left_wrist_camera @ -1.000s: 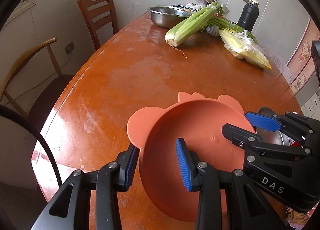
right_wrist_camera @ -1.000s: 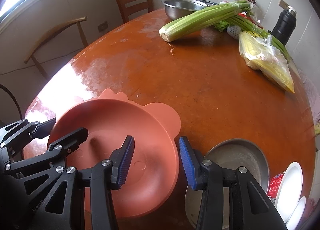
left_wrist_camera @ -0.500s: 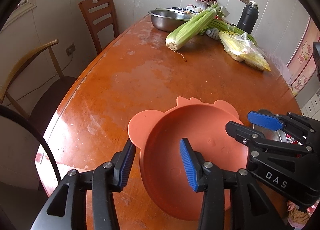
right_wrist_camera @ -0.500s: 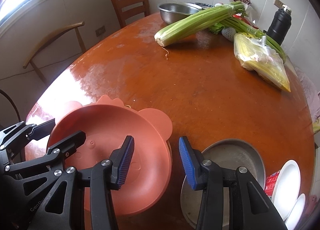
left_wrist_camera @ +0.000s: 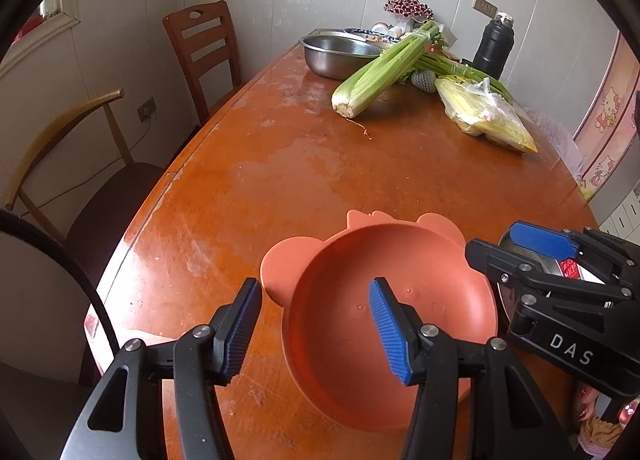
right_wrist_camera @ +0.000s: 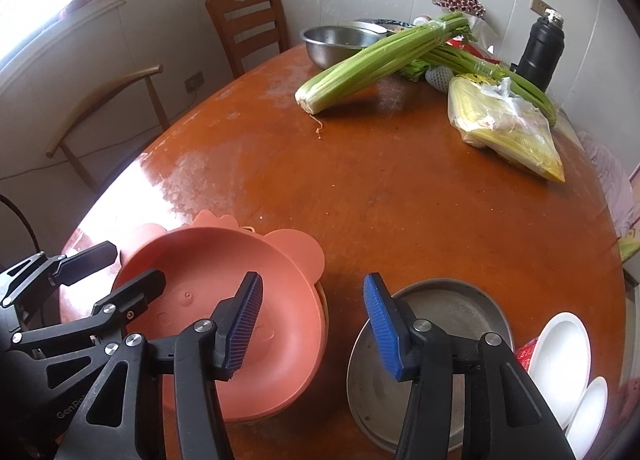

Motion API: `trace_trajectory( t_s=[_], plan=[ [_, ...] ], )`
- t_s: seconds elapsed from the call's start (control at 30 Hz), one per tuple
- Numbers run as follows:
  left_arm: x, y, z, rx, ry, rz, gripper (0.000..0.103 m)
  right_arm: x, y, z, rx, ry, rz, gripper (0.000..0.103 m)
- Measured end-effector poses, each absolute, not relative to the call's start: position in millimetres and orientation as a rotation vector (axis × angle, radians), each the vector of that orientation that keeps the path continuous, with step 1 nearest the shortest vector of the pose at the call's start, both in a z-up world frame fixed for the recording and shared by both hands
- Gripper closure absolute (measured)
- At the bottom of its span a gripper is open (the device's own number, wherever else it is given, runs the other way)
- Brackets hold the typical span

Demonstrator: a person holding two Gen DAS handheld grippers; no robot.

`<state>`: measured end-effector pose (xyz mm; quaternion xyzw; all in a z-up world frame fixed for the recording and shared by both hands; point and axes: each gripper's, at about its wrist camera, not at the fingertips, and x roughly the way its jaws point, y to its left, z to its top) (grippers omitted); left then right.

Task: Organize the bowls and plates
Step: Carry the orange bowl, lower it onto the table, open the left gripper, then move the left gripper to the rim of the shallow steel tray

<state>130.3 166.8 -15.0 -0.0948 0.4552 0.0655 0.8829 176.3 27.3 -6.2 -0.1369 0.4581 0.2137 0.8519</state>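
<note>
The orange bowl [left_wrist_camera: 384,324] sits on the counter [left_wrist_camera: 320,164] at its near edge, ears pointing away from me. I think it nests in another dish, since a pale rim peeks out beneath it in the right wrist view, though that's hard to confirm. My left tool [left_wrist_camera: 316,324] straddles the bowl's left rim, jaws opening, pads clear of it. My right tool [right_wrist_camera: 312,324] hovers between the bowl and the metal pan [right_wrist_camera: 448,312], jaws opening too, nothing gripped. Count: one orange bowl, one metal pan beside it, two white plates [right_wrist_camera: 564,356] at the right, one steel bowl [right_wrist_camera: 332,42] far off by the celery [right_wrist_camera: 376,60].
</note>
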Motion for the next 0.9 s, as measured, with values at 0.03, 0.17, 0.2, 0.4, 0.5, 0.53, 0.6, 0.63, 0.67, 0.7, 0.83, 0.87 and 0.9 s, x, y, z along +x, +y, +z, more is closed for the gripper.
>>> trace_trajectory(
  t_s=[0.03, 0.17, 0.2, 0.4, 0.5, 0.53, 0.6, 0.63, 0.67, 0.7, 0.83, 0.87, 0.9],
  plan=[
    [129, 166, -13, -0.195, 0.944, 0.135, 0.047, 175, 26, -4, -0.286, 0.960, 0.452, 0.048],
    [125, 162, -4, -0.190, 0.925, 0.134, 0.044, 168, 20, 7, -0.262, 0.941, 0.461, 0.048],
    [124, 160, 0, -0.187, 0.916, 0.131, 0.043, 167, 17, 11, -0.255, 0.937, 0.461, 0.048],
    [121, 147, 16, -0.164, 0.883, 0.108, 0.042, 156, -1, 31, -0.201, 0.905, 0.467, 0.048],
    [121, 137, 23, -0.144, 0.872, 0.093, 0.042, 149, -13, 41, -0.178, 0.884, 0.458, 0.048],
    [121, 132, 25, -0.137, 0.869, 0.085, 0.042, 146, -18, 43, -0.168, 0.880, 0.456, 0.048],
    [122, 125, 28, -0.128, 0.863, 0.070, 0.042, 143, -27, 48, -0.153, 0.873, 0.448, 0.048],
    [122, 120, 30, -0.122, 0.859, 0.062, 0.042, 140, -32, 50, -0.146, 0.871, 0.443, 0.048],
    [123, 116, 31, -0.115, 0.857, 0.055, 0.042, 138, -38, 52, -0.133, 0.868, 0.442, 0.048],
    [123, 111, 32, -0.110, 0.857, 0.046, 0.042, 136, -44, 54, -0.123, 0.864, 0.438, 0.048],
    [126, 94, 36, -0.082, 0.855, 0.011, 0.041, 128, -72, 60, -0.078, 0.855, 0.405, 0.048],
    [127, 89, 37, -0.073, 0.854, 0.004, 0.041, 126, -81, 61, -0.064, 0.857, 0.389, 0.048],
    [128, 85, 38, -0.066, 0.854, -0.005, 0.041, 125, -86, 61, -0.057, 0.860, 0.379, 0.048]
  ],
)
